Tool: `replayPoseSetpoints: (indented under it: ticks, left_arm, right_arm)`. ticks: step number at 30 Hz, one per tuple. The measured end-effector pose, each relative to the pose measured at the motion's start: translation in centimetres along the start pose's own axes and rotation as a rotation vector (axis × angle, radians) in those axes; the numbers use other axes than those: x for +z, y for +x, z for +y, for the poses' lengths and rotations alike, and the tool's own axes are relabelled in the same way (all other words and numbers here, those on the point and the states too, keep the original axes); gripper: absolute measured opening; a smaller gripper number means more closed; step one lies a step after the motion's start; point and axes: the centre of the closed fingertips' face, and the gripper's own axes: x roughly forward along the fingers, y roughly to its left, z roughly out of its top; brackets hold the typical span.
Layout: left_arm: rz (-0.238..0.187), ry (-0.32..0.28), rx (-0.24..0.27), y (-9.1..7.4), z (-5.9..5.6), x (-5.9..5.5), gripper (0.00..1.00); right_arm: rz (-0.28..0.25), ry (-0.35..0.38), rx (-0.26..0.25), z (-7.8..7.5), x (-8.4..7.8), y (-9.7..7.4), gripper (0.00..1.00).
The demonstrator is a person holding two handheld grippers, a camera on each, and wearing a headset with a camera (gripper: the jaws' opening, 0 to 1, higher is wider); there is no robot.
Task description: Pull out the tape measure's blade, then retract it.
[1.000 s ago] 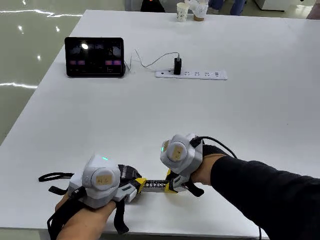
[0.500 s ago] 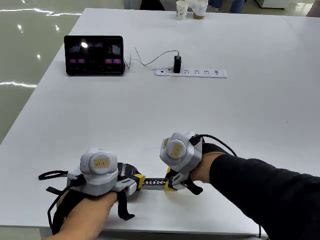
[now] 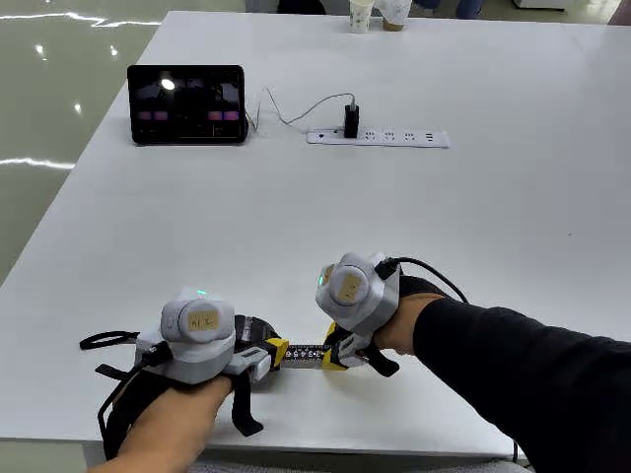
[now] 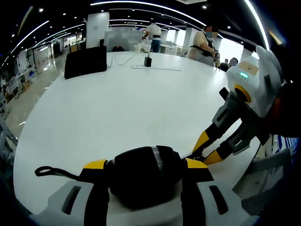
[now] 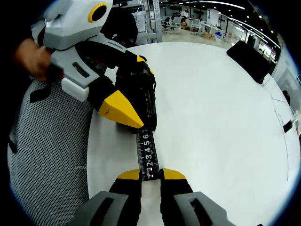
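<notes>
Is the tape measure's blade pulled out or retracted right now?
Out, partly: a short numbered blade runs from the case in the left gripper to the shut right gripper.

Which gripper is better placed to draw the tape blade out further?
The right gripper: its jaws pinch the blade near its end, so it can likely pull away while the left gripper anchors the black case.
</notes>
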Motion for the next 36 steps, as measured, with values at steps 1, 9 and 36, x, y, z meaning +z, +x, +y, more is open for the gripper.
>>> replayPoseSetpoints:
  ticks: [1,9,36]
  left_arm:
    - [0.000,-0.001,-0.001,0.0,0.0,0.0,0.56]
    - [-0.002,-0.004,-0.004,0.0,0.0,0.0,0.56]
    - [-0.009,-0.004,-0.012,-0.1,0.0,0.0,0.56]
  right_arm:
    - [-0.002,-0.001,0.000,0.0,0.0,0.0,0.11]
    - [-0.011,-0.005,-0.002,0.1,0.5,0.3,0.11]
    - [-0.054,-0.032,0.004,0.4,2.1,1.0,0.12]
